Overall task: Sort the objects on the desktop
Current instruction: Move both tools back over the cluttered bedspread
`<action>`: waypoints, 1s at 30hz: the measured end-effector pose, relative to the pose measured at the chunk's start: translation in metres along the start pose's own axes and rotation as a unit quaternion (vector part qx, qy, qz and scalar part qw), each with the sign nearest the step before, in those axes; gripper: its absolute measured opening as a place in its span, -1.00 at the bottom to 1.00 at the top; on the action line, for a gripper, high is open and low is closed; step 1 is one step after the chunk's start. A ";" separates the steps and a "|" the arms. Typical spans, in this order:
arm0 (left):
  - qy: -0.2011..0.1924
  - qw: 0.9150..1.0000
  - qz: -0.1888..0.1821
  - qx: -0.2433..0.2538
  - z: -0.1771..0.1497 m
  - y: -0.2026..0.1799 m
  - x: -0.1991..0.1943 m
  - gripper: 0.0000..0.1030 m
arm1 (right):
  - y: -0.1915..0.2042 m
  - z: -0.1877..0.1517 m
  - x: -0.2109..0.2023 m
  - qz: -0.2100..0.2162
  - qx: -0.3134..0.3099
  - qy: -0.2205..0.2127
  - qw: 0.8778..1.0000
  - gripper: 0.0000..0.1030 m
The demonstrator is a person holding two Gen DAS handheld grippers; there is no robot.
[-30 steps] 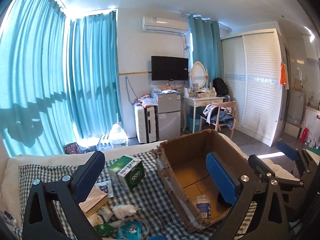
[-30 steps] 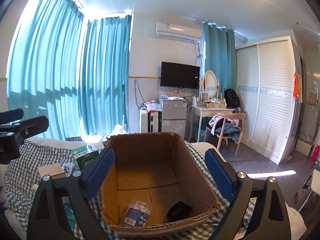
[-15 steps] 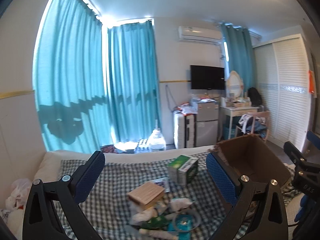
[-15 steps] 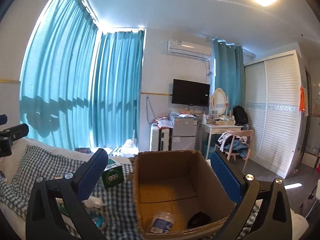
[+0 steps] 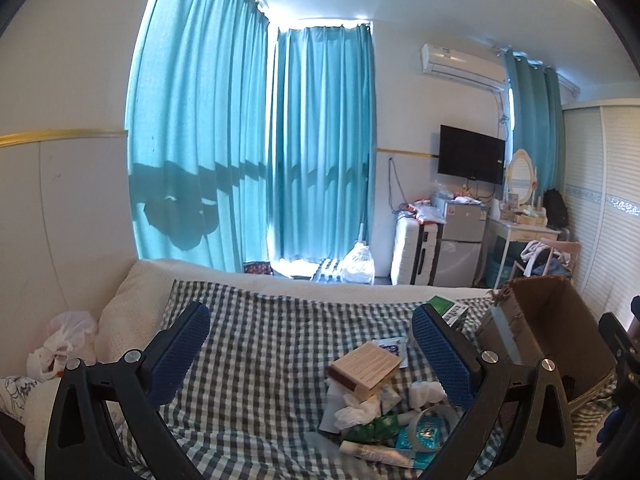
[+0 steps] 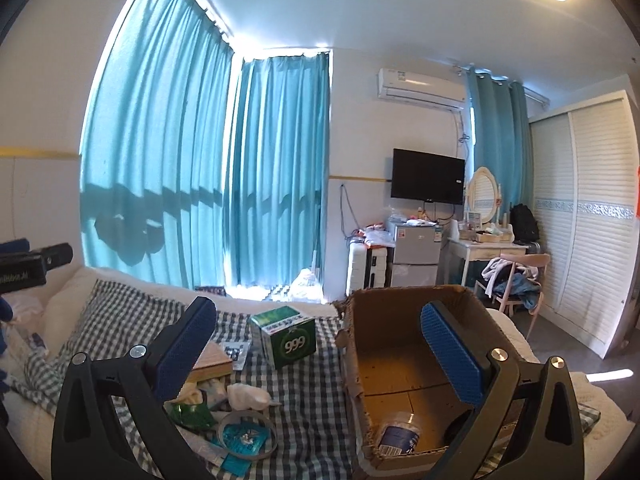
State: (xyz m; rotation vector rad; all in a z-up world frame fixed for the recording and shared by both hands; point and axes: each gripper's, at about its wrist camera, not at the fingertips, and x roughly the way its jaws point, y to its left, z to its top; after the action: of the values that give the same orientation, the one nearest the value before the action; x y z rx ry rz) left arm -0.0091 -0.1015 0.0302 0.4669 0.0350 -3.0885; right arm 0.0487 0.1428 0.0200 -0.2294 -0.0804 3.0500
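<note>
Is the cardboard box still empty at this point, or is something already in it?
Not empty. The right wrist view shows the cardboard box open-topped, with a clear plastic container lying on its floor beside a dark object I cannot identify.

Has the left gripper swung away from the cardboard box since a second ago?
Yes. The left gripper swung left: the cardboard box, formerly between its fingers, now sits at the right edge.

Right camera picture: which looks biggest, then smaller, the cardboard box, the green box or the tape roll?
1. Cardboard box, clearly the biggest.
2. Green box and tape roll look about alike; the roll lies nearer the camera, so unsure.
</note>
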 end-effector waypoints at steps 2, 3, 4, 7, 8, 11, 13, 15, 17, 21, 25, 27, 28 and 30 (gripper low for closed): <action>0.014 1.000 -0.003 -0.002 -0.005 0.002 0.009 1.00 | 0.005 -0.008 0.008 0.005 -0.005 0.009 1.000 0.99; 0.020 1.000 -0.007 -0.003 -0.007 0.004 0.011 1.00 | 0.007 -0.012 0.012 0.011 -0.008 0.016 1.000 0.99; 0.027 1.000 -0.013 -0.005 -0.010 0.004 0.015 1.00 | 0.009 -0.016 0.015 0.016 -0.010 0.020 1.000 0.99; 0.041 0.999 -0.009 -0.004 -0.017 0.001 0.026 1.00 | 0.015 -0.026 0.022 0.039 -0.023 0.029 0.999 0.99; 0.044 0.999 -0.006 -0.002 -0.019 -0.001 0.030 1.00 | 0.015 -0.029 0.024 0.046 -0.029 0.033 0.998 0.99; 0.062 0.998 -0.004 0.003 -0.027 -0.005 0.045 1.00 | 0.025 -0.038 0.031 0.058 -0.046 0.041 0.996 0.99; 0.077 0.997 -0.004 0.003 -0.033 -0.007 0.055 1.00 | 0.030 -0.045 0.037 0.065 -0.052 0.050 0.995 0.99; 0.089 0.996 -0.004 0.005 -0.039 -0.010 0.064 1.00 | 0.034 -0.053 0.046 0.070 -0.053 0.064 0.994 0.99; 0.097 0.995 -0.002 0.007 -0.044 -0.011 0.071 1.00 | 0.036 -0.060 0.054 0.076 -0.057 0.077 0.993 0.99; 0.120 0.993 -0.001 0.010 -0.055 -0.011 0.087 1.00 | 0.044 -0.074 0.068 0.083 -0.066 0.098 0.990 0.99; 0.151 0.988 -0.005 0.015 -0.068 -0.011 0.107 1.00 | 0.052 -0.091 0.084 0.094 -0.075 0.125 0.985 0.99; 0.165 0.986 -0.010 0.015 -0.075 -0.011 0.116 1.00 | 0.057 -0.101 0.092 0.097 -0.082 0.138 0.982 0.99; 0.172 0.985 -0.014 0.016 -0.079 -0.013 0.120 1.00 | 0.060 -0.105 0.097 0.098 -0.087 0.145 0.981 0.99; 0.190 0.981 -0.028 0.015 -0.089 -0.016 0.130 1.00 | 0.065 -0.116 0.106 0.107 -0.090 0.161 0.977 0.99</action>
State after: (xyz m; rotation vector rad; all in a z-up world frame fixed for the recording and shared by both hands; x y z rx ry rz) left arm -0.1077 -0.0855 -0.0926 1.0662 0.0055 -3.0042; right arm -0.0429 0.0928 -0.1138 -0.7882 -0.3325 3.1659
